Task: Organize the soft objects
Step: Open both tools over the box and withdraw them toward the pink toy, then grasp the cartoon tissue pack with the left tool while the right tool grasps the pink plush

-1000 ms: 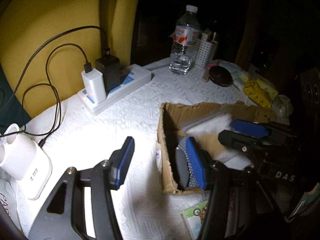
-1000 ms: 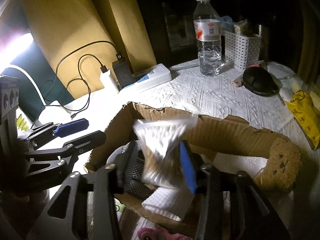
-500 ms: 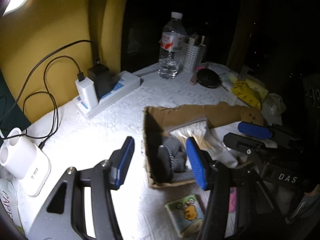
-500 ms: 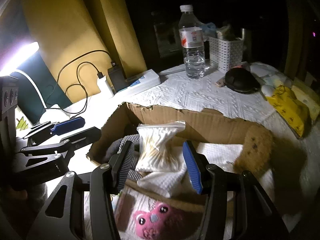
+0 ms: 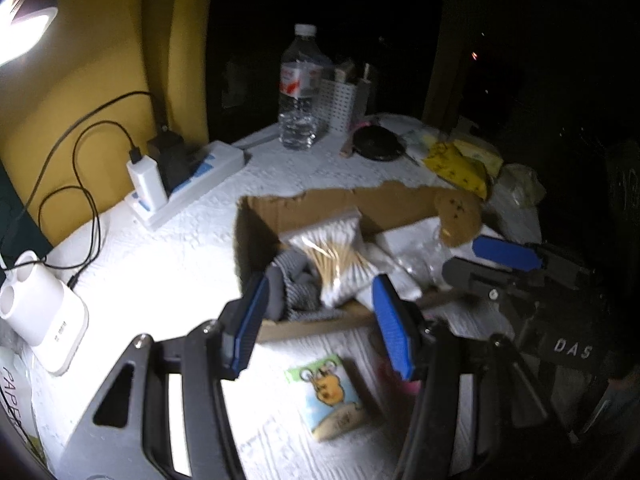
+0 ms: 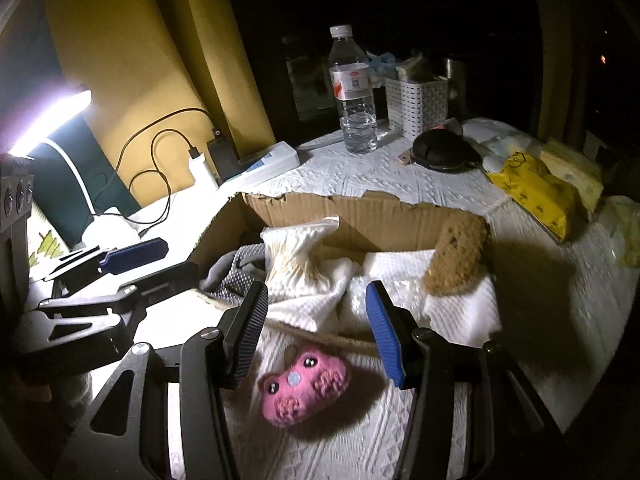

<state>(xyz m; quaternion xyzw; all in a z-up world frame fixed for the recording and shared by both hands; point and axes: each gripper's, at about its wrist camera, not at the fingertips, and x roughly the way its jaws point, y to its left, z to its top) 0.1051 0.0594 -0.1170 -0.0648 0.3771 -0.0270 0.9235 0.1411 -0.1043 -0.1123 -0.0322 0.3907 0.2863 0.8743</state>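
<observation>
A cardboard box (image 6: 360, 216) (image 5: 304, 204) on the white tablecloth holds a bag of cotton swabs (image 6: 296, 256) (image 5: 336, 256), a grey knitted cloth (image 5: 296, 288), a white towel (image 6: 384, 272) and a brown plush piece (image 6: 456, 256) at its right end. A pink plush toy (image 6: 304, 388) lies on the cloth in front of the box, below my right gripper (image 6: 316, 332), which is open and empty. My left gripper (image 5: 320, 328) is open and empty in front of the box, above a small cartoon packet (image 5: 332, 396).
A power strip with chargers and cables (image 6: 248, 164), a water bottle (image 6: 354, 92), a white basket (image 6: 420, 104), a black round case (image 6: 444, 150) and a yellow packet (image 6: 536, 192) sit behind the box. A white device (image 5: 40, 312) stands at the left.
My right gripper let go of the cotton swab bag, which now rests in the box. Both grippers pulled back from the box, bringing the pink plush and the cartoon packet into view.
</observation>
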